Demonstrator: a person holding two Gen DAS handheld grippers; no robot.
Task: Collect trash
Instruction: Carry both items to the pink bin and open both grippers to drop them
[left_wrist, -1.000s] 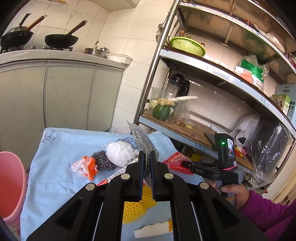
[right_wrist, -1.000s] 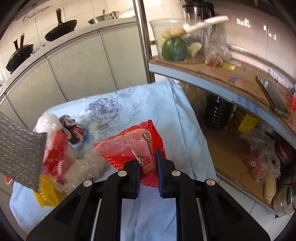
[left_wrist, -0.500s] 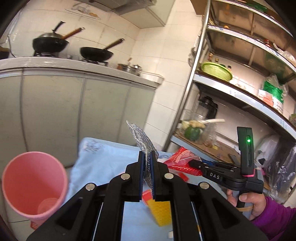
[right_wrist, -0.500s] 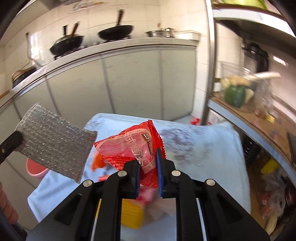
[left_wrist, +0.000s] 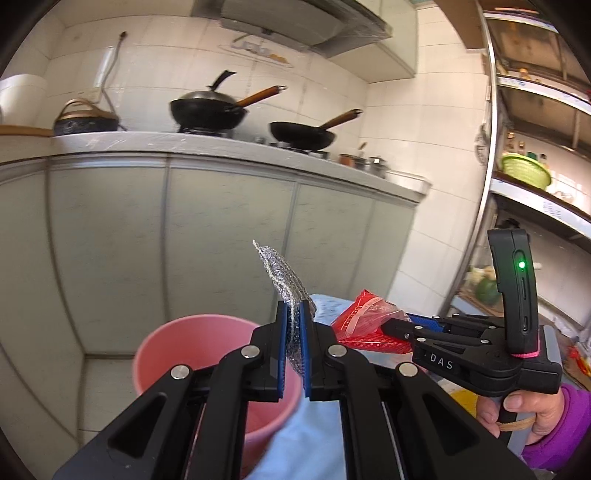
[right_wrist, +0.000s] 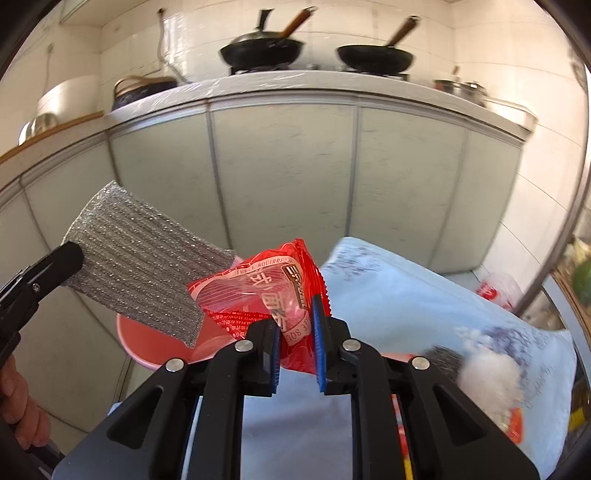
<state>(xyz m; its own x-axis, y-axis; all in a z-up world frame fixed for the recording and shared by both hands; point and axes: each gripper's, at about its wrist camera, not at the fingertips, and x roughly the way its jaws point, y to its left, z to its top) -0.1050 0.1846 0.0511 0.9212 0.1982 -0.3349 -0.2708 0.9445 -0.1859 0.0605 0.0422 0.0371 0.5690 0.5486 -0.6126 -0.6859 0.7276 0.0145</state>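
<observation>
My left gripper (left_wrist: 293, 332) is shut on a silver mesh scouring cloth (left_wrist: 282, 277), which stands up edge-on between the blue pads, above the near rim of a pink bin (left_wrist: 177, 343). In the right wrist view the same cloth (right_wrist: 136, 258) hangs flat at the left, over the pink bin (right_wrist: 147, 350). My right gripper (right_wrist: 295, 339) is shut on a red snack wrapper (right_wrist: 258, 291) just right of the bin. From the left wrist view that wrapper (left_wrist: 365, 321) and the right gripper (left_wrist: 397, 326) sit to the right, held by a hand in a purple sleeve (left_wrist: 546, 424).
A table under a light blue cloth (right_wrist: 399, 295) carries a white wad (right_wrist: 487, 373), a dark steel scourer (right_wrist: 443, 360) and other scraps at the right. Grey cabinet doors (left_wrist: 147, 240) under a counter with woks stand behind. A metal shelf rack (left_wrist: 491, 147) rises at the right.
Both grippers swung left from over the table toward the pink bin, each keeping its hold. The bin came from the left edge to below the silver cloth.
</observation>
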